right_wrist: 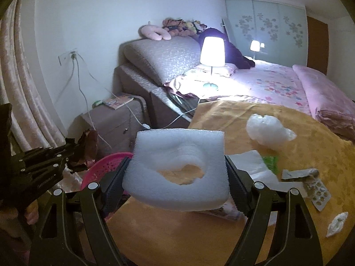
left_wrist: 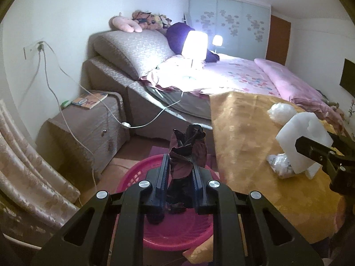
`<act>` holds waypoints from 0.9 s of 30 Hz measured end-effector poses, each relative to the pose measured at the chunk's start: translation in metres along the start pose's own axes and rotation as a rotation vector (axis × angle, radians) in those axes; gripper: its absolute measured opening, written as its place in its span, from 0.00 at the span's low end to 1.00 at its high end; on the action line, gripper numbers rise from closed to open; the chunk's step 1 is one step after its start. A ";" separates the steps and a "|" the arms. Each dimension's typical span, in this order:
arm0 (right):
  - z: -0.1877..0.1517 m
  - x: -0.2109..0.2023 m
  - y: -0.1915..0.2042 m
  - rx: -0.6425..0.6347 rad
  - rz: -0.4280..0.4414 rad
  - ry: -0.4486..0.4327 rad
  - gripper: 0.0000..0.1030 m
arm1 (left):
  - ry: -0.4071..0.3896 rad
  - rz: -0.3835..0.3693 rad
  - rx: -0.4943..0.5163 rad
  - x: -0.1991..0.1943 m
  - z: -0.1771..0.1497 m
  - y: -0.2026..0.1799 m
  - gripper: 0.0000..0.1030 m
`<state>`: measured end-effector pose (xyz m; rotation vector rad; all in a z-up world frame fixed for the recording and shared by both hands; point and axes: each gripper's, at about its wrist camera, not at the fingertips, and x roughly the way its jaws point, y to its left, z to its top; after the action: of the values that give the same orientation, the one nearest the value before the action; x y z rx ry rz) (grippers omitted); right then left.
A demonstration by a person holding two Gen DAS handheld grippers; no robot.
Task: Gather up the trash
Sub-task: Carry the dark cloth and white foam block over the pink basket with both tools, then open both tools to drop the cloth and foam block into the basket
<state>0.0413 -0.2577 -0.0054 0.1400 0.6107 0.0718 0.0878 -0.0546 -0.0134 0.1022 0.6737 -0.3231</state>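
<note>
My left gripper is shut on a dark red dried flower bunch and holds it above a pink plastic basket on the floor. My right gripper is shut on a white foam block and holds it above the orange bedcover, near its left edge. The foam block and right gripper also show at the right of the left wrist view. The left gripper with the flowers shows at the left of the right wrist view, over the basket rim.
On the orange cover lie a crumpled clear plastic bag, white paper, a green wrapper, a pill blister and a tissue wad. A nightstand with cables, a lit lamp and curtains stand around.
</note>
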 end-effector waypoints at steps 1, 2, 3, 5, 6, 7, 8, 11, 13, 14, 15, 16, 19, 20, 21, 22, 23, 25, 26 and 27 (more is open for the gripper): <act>0.000 0.002 0.003 -0.003 0.006 0.003 0.76 | 0.003 0.006 -0.002 0.001 0.000 0.002 0.16; 0.000 0.004 0.005 -0.005 0.010 0.004 0.76 | 0.005 0.010 -0.004 0.003 0.000 0.004 0.16; 0.001 0.006 0.008 -0.010 0.016 0.006 0.76 | 0.006 0.015 -0.003 0.004 -0.001 0.005 0.16; 0.001 0.011 0.014 -0.018 0.027 0.010 0.76 | 0.012 0.036 0.002 0.008 -0.002 0.007 0.16; 0.001 0.013 0.017 -0.022 0.034 0.013 0.76 | 0.019 0.041 0.000 0.011 -0.003 0.009 0.16; 0.002 0.016 0.019 -0.025 0.042 0.017 0.76 | 0.024 0.042 -0.004 0.012 -0.004 0.011 0.16; 0.002 0.018 0.022 -0.029 0.049 0.020 0.76 | 0.031 0.044 -0.009 0.014 -0.005 0.013 0.16; 0.002 0.027 0.031 -0.044 0.071 0.035 0.76 | 0.041 0.054 -0.016 0.018 -0.006 0.018 0.16; 0.002 0.033 0.038 -0.054 0.086 0.049 0.76 | 0.051 0.061 -0.020 0.022 -0.008 0.020 0.16; 0.001 0.037 0.041 -0.064 0.092 0.056 0.76 | 0.055 0.065 -0.020 0.024 -0.008 0.021 0.16; 0.000 0.040 0.044 -0.071 0.096 0.062 0.76 | 0.064 0.068 -0.021 0.026 -0.010 0.022 0.16; -0.001 0.044 0.047 -0.080 0.099 0.072 0.76 | 0.075 0.067 -0.018 0.030 -0.011 0.023 0.16; -0.004 0.056 0.056 -0.101 0.103 0.098 0.76 | 0.102 0.068 -0.006 0.038 -0.015 0.022 0.16; -0.004 0.058 0.057 -0.104 0.104 0.103 0.76 | 0.111 0.069 -0.004 0.041 -0.016 0.023 0.16; -0.005 0.060 0.059 -0.107 0.106 0.108 0.76 | 0.117 0.072 -0.004 0.044 -0.018 0.024 0.16; -0.006 0.063 0.061 -0.111 0.109 0.116 0.76 | 0.121 0.076 -0.005 0.046 -0.018 0.025 0.16; -0.006 0.065 0.062 -0.113 0.110 0.120 0.76 | 0.125 0.078 -0.007 0.047 -0.019 0.026 0.16; -0.007 0.068 0.065 -0.118 0.116 0.128 0.76 | 0.133 0.081 -0.016 0.049 -0.021 0.030 0.16; -0.007 0.070 0.066 -0.118 0.122 0.133 0.76 | 0.139 0.082 -0.023 0.050 -0.022 0.031 0.16; -0.006 0.071 0.066 -0.118 0.126 0.137 0.76 | 0.146 0.083 -0.030 0.052 -0.023 0.033 0.16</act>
<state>0.0942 -0.1840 -0.0410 0.0592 0.7322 0.2403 0.1232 -0.0321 -0.0642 0.1252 0.8161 -0.2268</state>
